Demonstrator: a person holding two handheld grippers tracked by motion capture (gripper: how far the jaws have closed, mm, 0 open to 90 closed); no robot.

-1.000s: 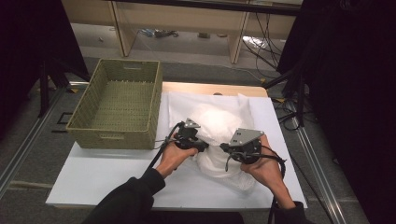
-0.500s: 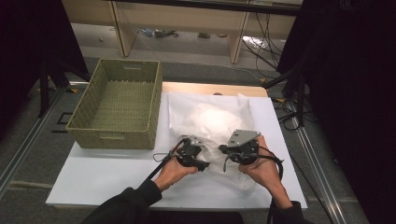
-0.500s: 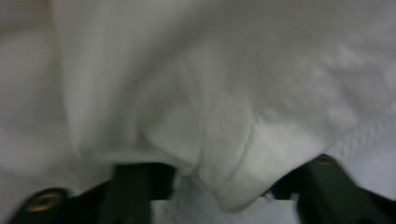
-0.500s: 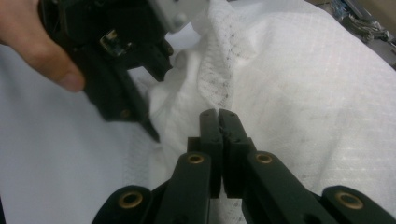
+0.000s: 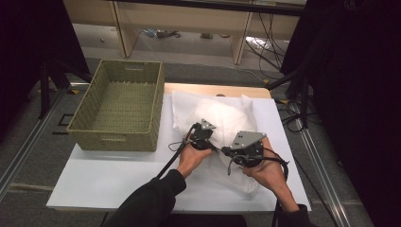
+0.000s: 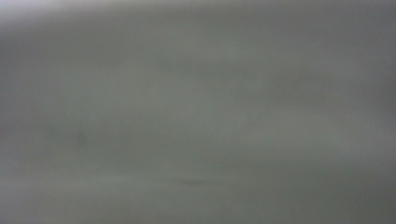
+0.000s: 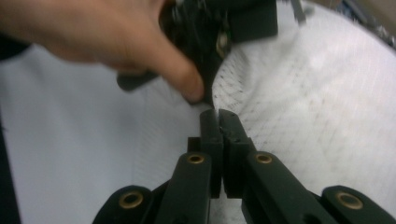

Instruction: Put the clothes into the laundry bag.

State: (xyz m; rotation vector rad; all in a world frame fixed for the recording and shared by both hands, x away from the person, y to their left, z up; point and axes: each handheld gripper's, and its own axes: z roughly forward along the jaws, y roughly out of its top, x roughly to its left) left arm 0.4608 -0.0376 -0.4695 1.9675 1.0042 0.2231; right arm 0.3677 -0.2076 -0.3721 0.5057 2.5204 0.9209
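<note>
A big white cloth [image 5: 222,120] lies bunched up on the white table [image 5: 108,177], to the right of the basket [image 5: 120,106]. It is puffy in the middle like a soft hill, and its flat edges spread out on the table. Up close in the right gripper view, the cloth [image 7: 317,107] has a small diamond pattern of dots and a deep fold near the top.

The green woven basket sits at the left side of the table, just beside the cloth.

The person reaches in from the bottom with both arms. The left hand [image 5: 191,158] holds the left gripper [image 5: 202,135] at the near side of the cloth hill. Its camera sees just a grey blur, so I cannot tell if its jaws are open or closed.

The right hand [image 5: 269,172] holds the right gripper [image 5: 230,152] low on the cloth, pointing toward the left one. The two grippers are very near each other. In the right gripper view, the right gripper [image 7: 218,116] has its jaws pressed together at the edge of a cloth fold. Cloth seems to be pinched between them, but it is hard to be sure. The left hand [image 7: 107,35] and its black gripper are just past the tips.

Half a second ago the left gripper was lower, closer to the person. Now it has moved up onto the cloth hill. The right gripper has stayed in about the same spot.
</note>
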